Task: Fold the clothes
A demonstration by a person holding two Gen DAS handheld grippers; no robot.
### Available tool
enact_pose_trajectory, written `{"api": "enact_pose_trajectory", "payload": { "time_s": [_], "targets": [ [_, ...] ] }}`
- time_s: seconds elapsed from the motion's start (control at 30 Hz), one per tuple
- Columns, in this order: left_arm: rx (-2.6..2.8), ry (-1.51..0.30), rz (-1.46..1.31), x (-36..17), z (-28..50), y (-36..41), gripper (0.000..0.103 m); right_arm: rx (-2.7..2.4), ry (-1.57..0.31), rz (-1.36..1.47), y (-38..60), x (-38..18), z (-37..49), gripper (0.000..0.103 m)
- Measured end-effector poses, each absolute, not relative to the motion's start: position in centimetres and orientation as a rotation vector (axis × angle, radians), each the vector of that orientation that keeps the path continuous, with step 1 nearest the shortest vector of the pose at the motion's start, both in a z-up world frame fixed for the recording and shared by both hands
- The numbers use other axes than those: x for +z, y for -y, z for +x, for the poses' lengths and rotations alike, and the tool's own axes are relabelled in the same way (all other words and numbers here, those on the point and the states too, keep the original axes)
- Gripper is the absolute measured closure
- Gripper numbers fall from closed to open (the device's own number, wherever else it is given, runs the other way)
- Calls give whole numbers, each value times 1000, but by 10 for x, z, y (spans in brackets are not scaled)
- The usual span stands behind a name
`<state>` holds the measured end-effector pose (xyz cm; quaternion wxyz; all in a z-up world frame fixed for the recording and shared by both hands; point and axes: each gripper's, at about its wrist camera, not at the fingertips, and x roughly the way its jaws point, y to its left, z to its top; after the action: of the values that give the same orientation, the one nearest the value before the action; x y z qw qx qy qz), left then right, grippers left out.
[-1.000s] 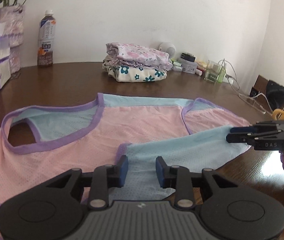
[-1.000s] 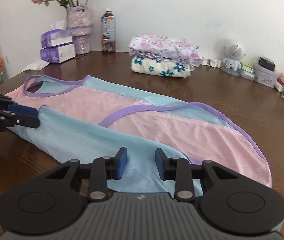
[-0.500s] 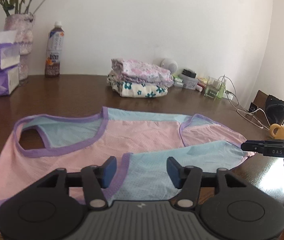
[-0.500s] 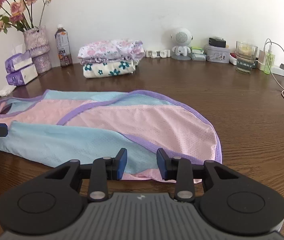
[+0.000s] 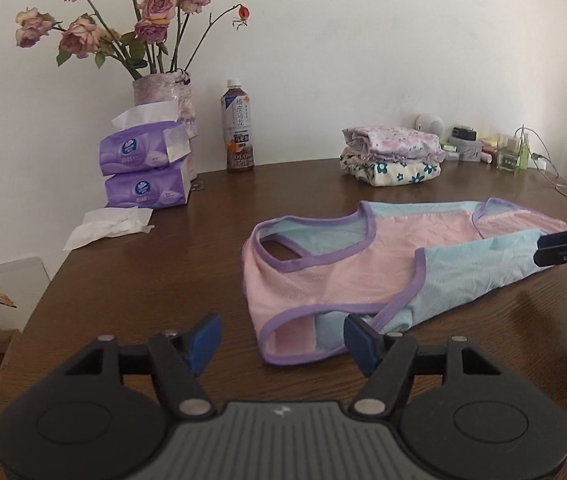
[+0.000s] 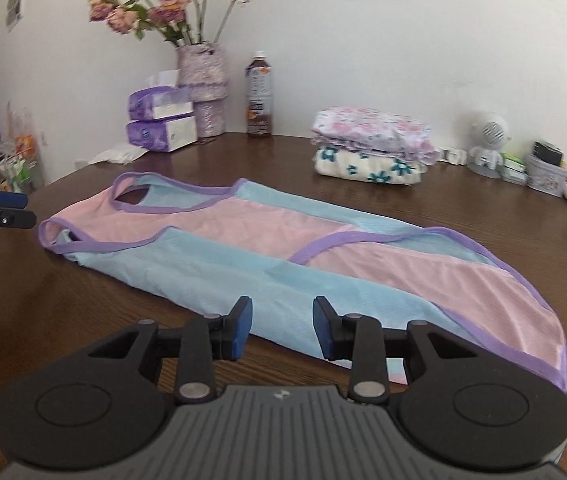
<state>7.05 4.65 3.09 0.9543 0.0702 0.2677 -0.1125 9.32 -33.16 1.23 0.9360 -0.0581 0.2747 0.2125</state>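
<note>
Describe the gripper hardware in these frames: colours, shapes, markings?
Both match: the left gripper and right gripper have a grey ribbed body with a small white logo, two round black discs, black linkage arms with silver pivot pins, and blue pads on the fingers. White lettering marks the left gripper's side, partly cut off. No cables or sleeves visible.

I see the pink and light-blue mesh vest (image 5: 347,276) (image 6: 267,248), trimmed in purple, lying flat on the dark wooden table (image 5: 187,264) (image 6: 463,204). Its near long side is folded over the pink middle, showing a blue panel. Behind it sits a stack of folded floral clothes (image 5: 393,156) (image 6: 371,146).
</note>
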Motion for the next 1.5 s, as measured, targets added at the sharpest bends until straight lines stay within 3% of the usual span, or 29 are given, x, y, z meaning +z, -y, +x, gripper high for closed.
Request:
{"api": "enact_pose_trajectory", "payload": {
  "time_s": [0.17,0.3,0.7,0.87,0.97,1.07,1.3,1.5],
  "targets": [
    [-265,-588,184,20,77,-55,37,545,-558,-188,276,12,101,70],
    [-318,-615,245,14,86,-53,44,582,-567,-218,249,10,107,70],
    [-425,-570,658,8,97,-45,53,501,-593,-211,257,7,120,69],
    [-495,-539,804,4,100,-34,74,457,-588,-194,264,7,123,66],
    [-513,-542,814,2,102,-32,80,409,-588,-185,277,9,121,66],
    [-503,-550,788,3,106,-33,99,372,-598,-170,289,7,120,66],
    [-475,-537,763,22,102,-33,102,399,-593,-166,287,7,119,65],
    [-471,-580,770,23,110,-27,102,710,-535,-317,213,21,117,65]
  ]
}}
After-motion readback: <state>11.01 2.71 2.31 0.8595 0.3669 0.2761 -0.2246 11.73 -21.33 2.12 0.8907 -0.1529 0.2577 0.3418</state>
